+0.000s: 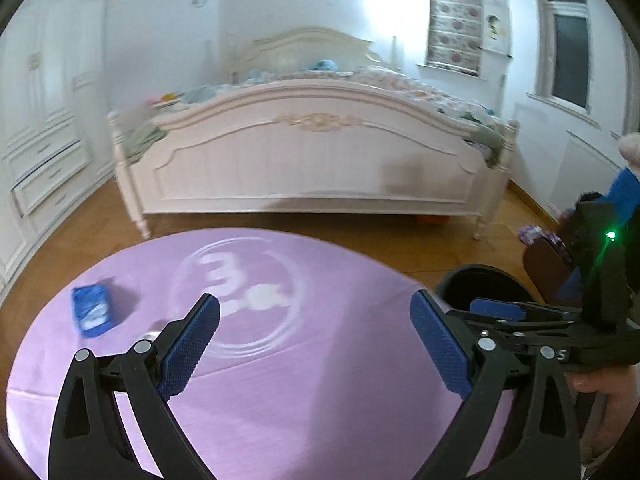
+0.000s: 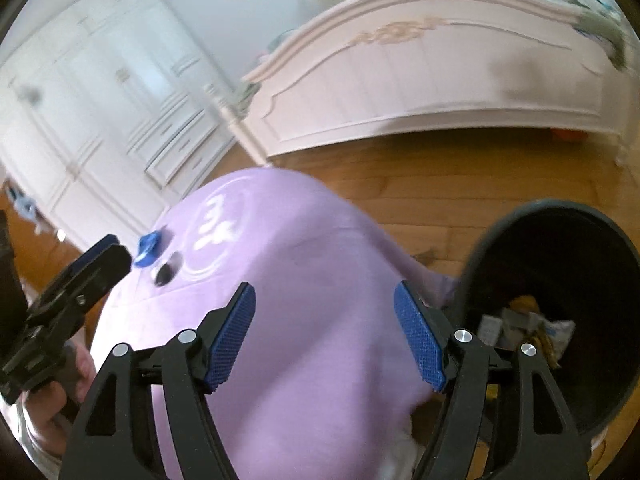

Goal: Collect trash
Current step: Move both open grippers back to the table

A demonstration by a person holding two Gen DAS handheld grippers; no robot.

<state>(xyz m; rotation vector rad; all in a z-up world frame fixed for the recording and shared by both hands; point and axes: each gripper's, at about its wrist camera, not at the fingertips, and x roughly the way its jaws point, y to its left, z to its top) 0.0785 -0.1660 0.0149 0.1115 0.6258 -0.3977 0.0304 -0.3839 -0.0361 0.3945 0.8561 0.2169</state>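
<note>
A blue crumpled packet (image 1: 91, 310) lies at the left of the purple-clothed round table (image 1: 320, 408). In the right wrist view the same packet (image 2: 147, 249) sits beside a small dark round object (image 2: 166, 273). My left gripper (image 1: 315, 299) hangs open over the cloth with nothing between its blue pads; the packet is ahead and to its left. My right gripper (image 2: 324, 287) is also open and empty above the table's near side. A black bin (image 2: 552, 205) stands on the floor at the right and holds several crumpled wrappers (image 2: 520, 322).
A white bed (image 1: 312, 160) stands across the wooden floor beyond the table. White wardrobes (image 2: 100, 120) line the left wall. The bin's rim (image 1: 480, 271) shows beside the right gripper (image 1: 498, 309). The left gripper (image 2: 116, 250) and a hand (image 2: 52, 412) fill the left edge of the right wrist view.
</note>
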